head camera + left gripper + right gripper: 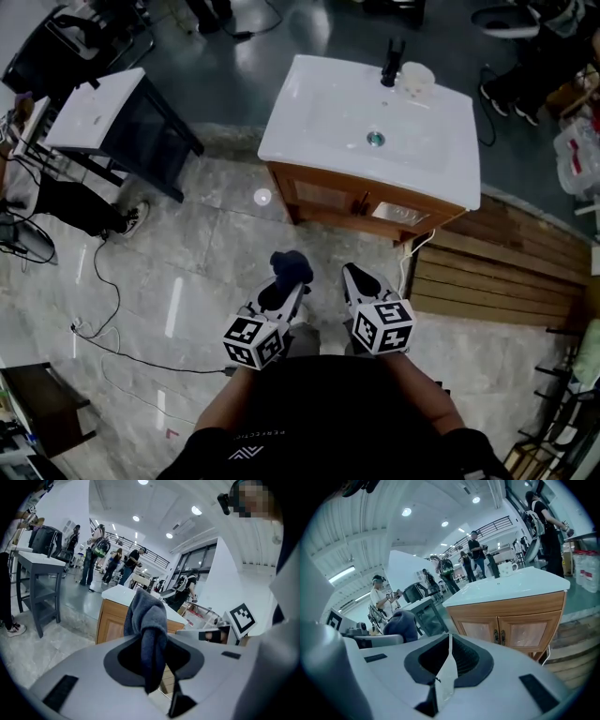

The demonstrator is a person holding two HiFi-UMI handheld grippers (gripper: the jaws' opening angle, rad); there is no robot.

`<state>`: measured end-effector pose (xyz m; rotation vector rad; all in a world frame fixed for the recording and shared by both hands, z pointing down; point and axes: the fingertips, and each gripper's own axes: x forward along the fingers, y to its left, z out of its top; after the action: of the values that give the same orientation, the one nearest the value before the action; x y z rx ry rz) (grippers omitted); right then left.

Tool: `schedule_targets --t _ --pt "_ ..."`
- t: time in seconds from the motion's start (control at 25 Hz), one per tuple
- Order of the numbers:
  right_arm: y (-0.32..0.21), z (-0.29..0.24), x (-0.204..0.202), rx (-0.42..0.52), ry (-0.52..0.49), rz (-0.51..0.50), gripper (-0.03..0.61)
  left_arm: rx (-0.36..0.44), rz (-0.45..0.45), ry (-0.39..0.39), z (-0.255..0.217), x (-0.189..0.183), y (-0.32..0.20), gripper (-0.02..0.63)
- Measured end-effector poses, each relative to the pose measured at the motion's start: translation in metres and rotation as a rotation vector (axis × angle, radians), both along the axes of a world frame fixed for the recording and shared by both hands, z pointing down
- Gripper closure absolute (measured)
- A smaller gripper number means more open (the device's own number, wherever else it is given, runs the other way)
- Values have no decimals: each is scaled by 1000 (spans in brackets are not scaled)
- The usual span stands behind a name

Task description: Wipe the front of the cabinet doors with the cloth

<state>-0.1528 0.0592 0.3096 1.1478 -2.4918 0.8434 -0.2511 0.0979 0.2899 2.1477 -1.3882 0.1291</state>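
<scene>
Your left gripper (282, 292) is clamped on the dark cloth (292, 265), which bunches above its jaws | your right gripper (357, 279), just beside it, has its jaws together on nothing | cabinet doors (349, 199) farther off, clear of the cloth

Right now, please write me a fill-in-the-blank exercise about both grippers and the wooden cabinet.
The left gripper is shut on a dark grey-blue ____.
The right gripper has its jaws ____, with nothing between them.
The white-topped, light brown wooden cabinet shows ____ front doors.
Missing words: cloth; shut; two.
</scene>
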Motion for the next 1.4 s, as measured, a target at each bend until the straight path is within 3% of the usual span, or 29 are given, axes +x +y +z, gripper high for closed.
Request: schedule_targets --t 0.52,0.88,1.4 --pt "-3 20 -36 -45 63 113 534 -27 146 33 26 -43 -26 517" --pt "-12 37 -11 -73 65 200 534 -45 153 -30 57 -52 -53 517" --pt "-59 83 -20 -72 74 75 534 -80 140 -67 101 -30 -72 517"
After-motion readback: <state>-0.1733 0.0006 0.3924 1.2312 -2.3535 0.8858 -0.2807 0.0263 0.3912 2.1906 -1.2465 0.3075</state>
